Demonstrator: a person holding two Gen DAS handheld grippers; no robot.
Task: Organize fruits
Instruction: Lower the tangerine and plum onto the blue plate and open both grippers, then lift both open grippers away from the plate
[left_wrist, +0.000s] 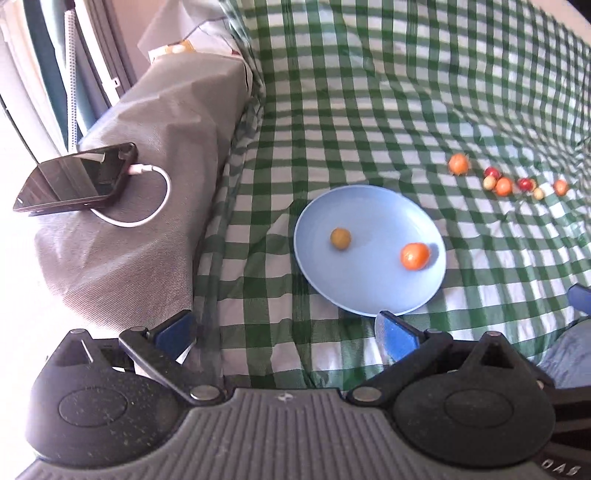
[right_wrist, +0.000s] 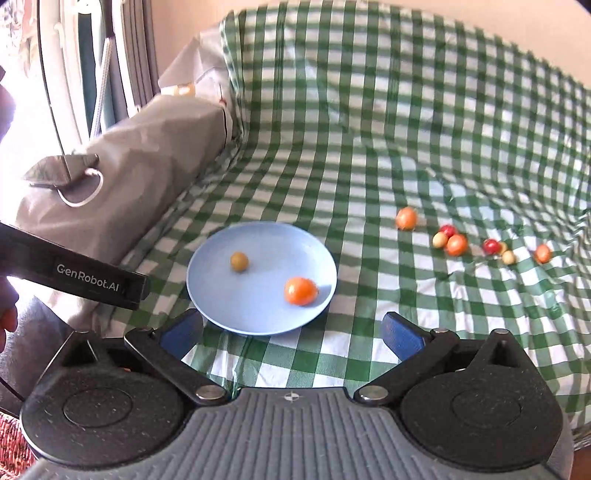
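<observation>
A light blue plate (left_wrist: 354, 288) lies on the green checked cloth and also shows in the right wrist view (right_wrist: 229, 306). On it sit an orange fruit (left_wrist: 414, 255) (right_wrist: 300, 290) and a small olive-brown fruit (left_wrist: 340, 238) (right_wrist: 239, 261). Several small orange, red and pale fruits (left_wrist: 503, 185) (right_wrist: 456, 244) lie loose on the cloth to the plate's right. My left gripper (left_wrist: 286, 332) is open and empty, just short of the plate's near rim. My right gripper (right_wrist: 291, 334) is open and empty, at the plate's near edge.
A grey cushion (left_wrist: 147, 206) lies left of the cloth with a black phone (left_wrist: 74, 179) and its white cable on it. The left gripper's body (right_wrist: 74, 275) reaches in from the left in the right wrist view. A window frame stands far left.
</observation>
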